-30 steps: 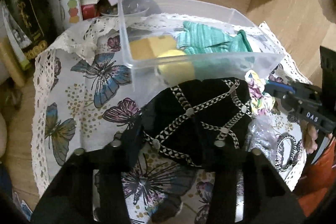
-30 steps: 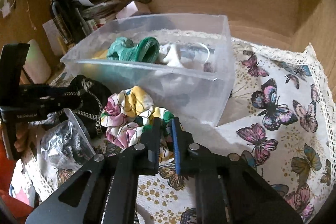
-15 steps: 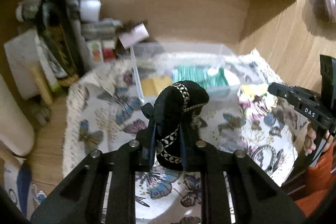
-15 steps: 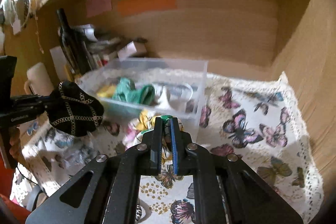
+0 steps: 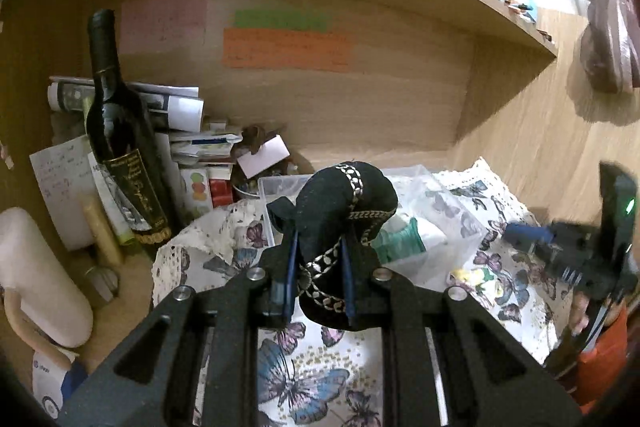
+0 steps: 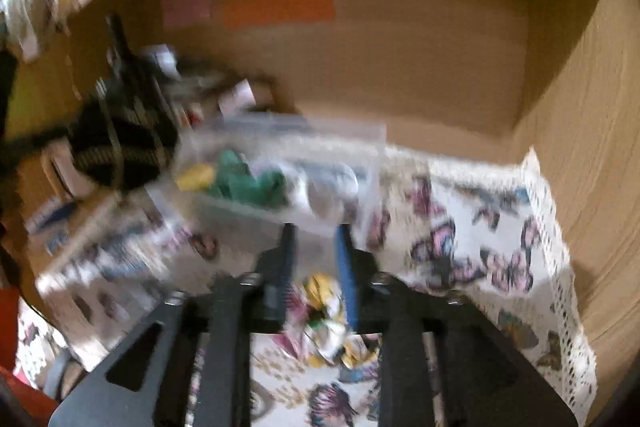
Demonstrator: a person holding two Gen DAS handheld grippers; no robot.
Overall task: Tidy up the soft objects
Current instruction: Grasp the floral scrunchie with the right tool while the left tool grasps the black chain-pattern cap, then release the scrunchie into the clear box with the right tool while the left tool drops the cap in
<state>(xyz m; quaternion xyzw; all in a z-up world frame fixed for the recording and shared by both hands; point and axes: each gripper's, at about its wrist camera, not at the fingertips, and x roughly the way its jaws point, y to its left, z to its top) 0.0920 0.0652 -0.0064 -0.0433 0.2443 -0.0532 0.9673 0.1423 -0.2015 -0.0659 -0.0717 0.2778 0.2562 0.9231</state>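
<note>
My left gripper (image 5: 320,247) is shut on a black cloth pouch with silver chain trim (image 5: 344,211) and holds it in the air, just in front of the clear plastic bin (image 5: 452,211). The bin holds a green knit item (image 5: 400,243) and other soft things. The pouch also shows blurred at the left of the right wrist view (image 6: 120,143). My right gripper (image 6: 316,239) has its jaws apart; the floral scrunchie (image 6: 324,323) lies below them on the butterfly cloth (image 6: 472,227). In the left wrist view the right gripper (image 5: 560,251) is above the scrunchie (image 5: 472,275).
A wine bottle (image 5: 120,131), rolled papers (image 5: 172,107) and small boxes crowd the back left corner of the wooden shelf. A white roll (image 5: 36,275) stands at the left. The shelf's side wall (image 6: 592,147) is on the right.
My left gripper has lifted the black pouch off the cloth and raised it toward the bin. My right gripper has opened and the floral scrunchie has dropped from it onto the cloth.
</note>
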